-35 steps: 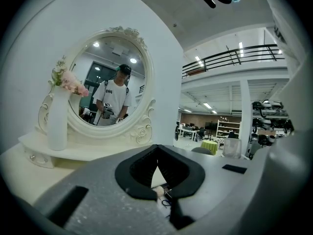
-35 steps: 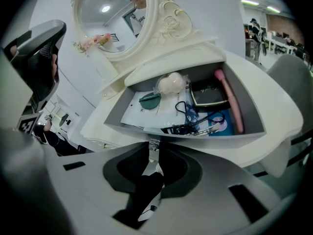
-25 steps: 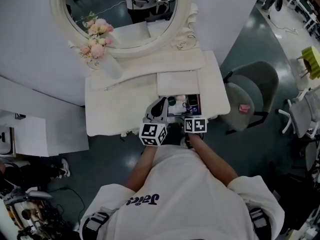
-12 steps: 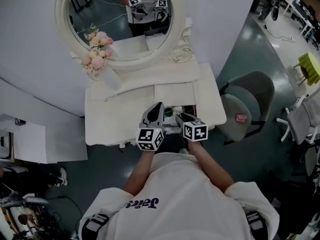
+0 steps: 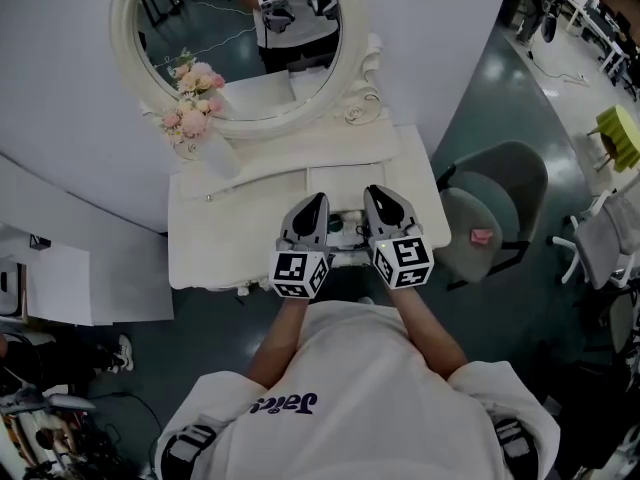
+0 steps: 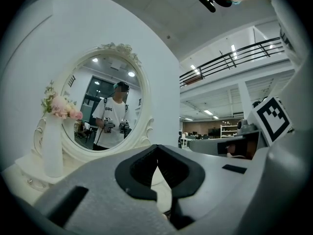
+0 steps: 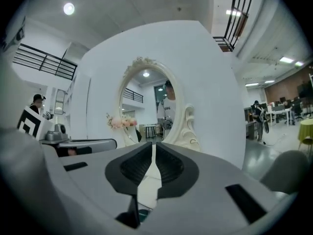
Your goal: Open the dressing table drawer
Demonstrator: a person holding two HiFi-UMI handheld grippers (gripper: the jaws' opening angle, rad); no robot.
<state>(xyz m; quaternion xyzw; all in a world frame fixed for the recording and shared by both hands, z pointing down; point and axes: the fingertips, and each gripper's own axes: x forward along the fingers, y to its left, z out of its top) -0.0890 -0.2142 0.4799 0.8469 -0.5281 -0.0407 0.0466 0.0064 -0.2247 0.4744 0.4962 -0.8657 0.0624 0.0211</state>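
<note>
Grey floor, white wall. White dressing table (image 5: 230,238) w/ oval mirror (image 5: 240,48). Person's white shirt (image 5: 350,388) has purple script, too unclear to read. Drawer (image 5: 345,230) stands open at table front, below both grippers. Left gripper (image 5: 318,200): jaws together, empty. Right gripper (image 5: 375,190): jaws just been closing, nearly together, nothing betw. them.

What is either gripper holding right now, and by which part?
Nothing is held. The left gripper is shut and empty. The right gripper has just been closing its jaws with nothing between them.
</note>
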